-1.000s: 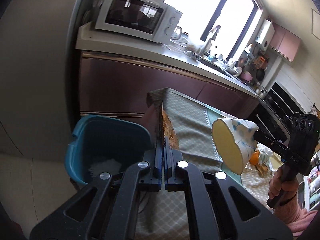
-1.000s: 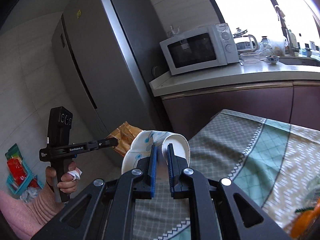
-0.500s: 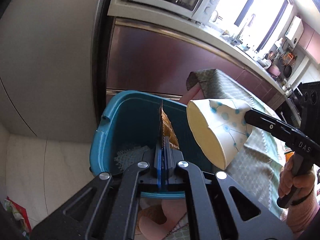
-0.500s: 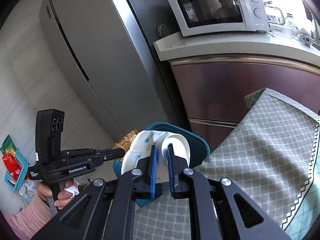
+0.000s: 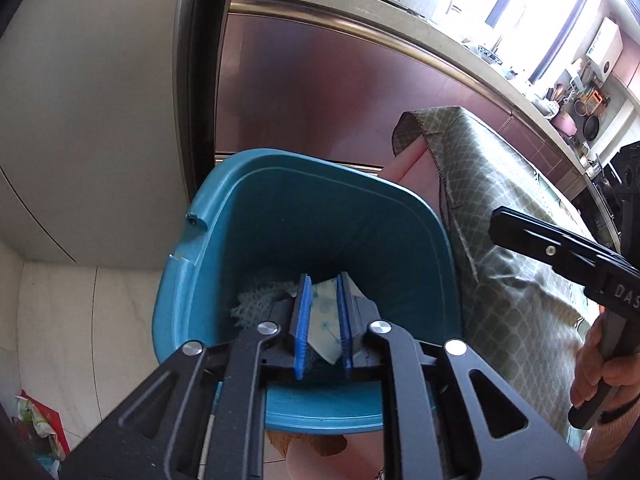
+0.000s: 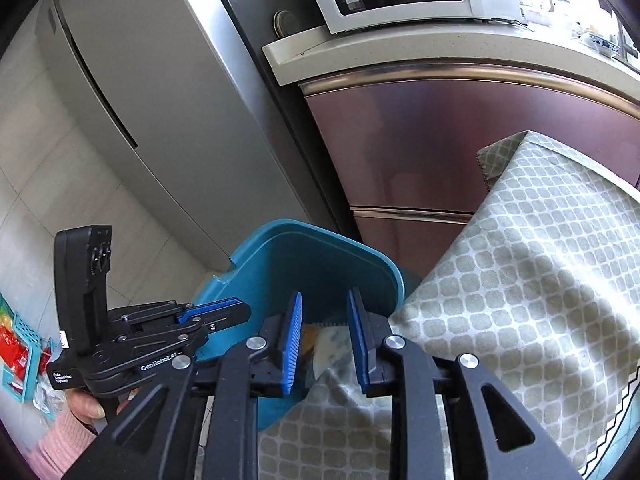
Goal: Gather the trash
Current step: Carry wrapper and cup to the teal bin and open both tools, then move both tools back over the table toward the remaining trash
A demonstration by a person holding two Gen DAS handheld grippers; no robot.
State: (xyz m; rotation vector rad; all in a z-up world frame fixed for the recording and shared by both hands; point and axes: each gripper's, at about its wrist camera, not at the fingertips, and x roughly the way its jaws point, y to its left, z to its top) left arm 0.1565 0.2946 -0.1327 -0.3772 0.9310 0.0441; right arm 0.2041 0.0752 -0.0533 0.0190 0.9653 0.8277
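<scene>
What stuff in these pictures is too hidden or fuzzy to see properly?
- Bottom of the teal plastic bin: left wrist view, the left gripper covers most of it.
- Blue-patterned paper cup: both views, only a sliver shows between the fingers; blurred in the right wrist view.
- Brown snack wrapper: right wrist view, mostly behind the right gripper.
- Floor packets: cut off by the edge.

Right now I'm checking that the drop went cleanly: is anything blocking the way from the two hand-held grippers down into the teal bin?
Nothing visible blocks it. The teal bin is open-topped, and the paper cup already lies inside beneath the open left hand-held gripper. The right hand-held gripper is empty, beside the tablecloth.
</scene>
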